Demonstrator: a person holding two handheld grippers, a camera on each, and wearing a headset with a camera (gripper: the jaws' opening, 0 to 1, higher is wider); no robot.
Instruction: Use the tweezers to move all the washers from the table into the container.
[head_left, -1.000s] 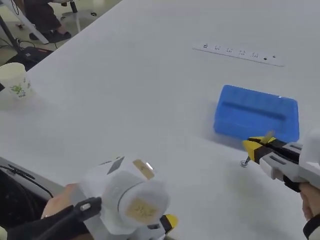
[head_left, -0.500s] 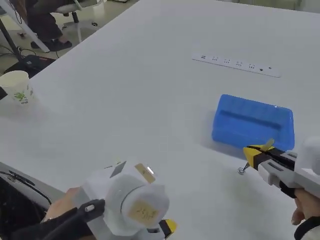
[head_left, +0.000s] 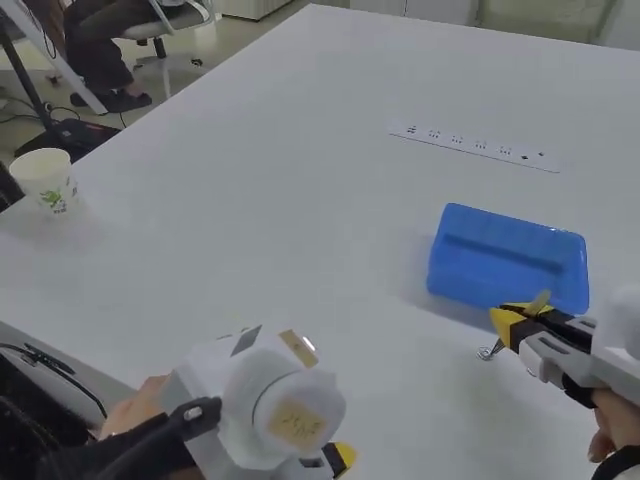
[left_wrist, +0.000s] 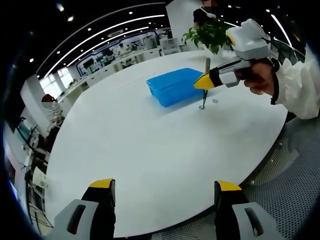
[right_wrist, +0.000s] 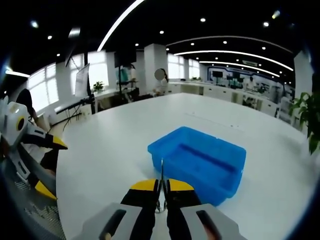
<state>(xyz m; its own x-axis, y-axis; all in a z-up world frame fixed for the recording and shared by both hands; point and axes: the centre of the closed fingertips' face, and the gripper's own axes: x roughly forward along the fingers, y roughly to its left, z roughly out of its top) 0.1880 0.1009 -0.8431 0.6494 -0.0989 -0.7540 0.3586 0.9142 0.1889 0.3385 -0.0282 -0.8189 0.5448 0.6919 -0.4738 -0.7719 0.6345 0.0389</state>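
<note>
Tweezers (left_wrist: 203, 97) sit pinched in the right tool (head_left: 510, 318), whose yellow-tipped jaws are pressed together on the shank. They stand steep to the table (head_left: 300, 200), nearly upright in the left gripper view, with the tips down at the surface or touching it.

The blue container (head_left: 510, 255) lies just beyond those tips, with its near wall close beside them. In the right gripper view it sits straight ahead along the jaws.

In the left gripper view we make out a small pale ring on the table that we take for a washer (left_wrist: 216, 101). It lies just beside the tweezer tips, on the side away from the container, though it is too small for us to be sure. We cannot tell whether anything is caught between the tips themselves.

The left tool (left_wrist: 165, 186) has its jaws spread and holds nothing. It hangs at the near edge of the table, well apart from the work.

We judge the right tool to be the one placed for the pick. The coming move looks like a short shift of the tips away from the container to reach the washer, then a lift forward over the near wall. With the tweezers this steep, a flat washer may slip as the tips close on it.
</note>
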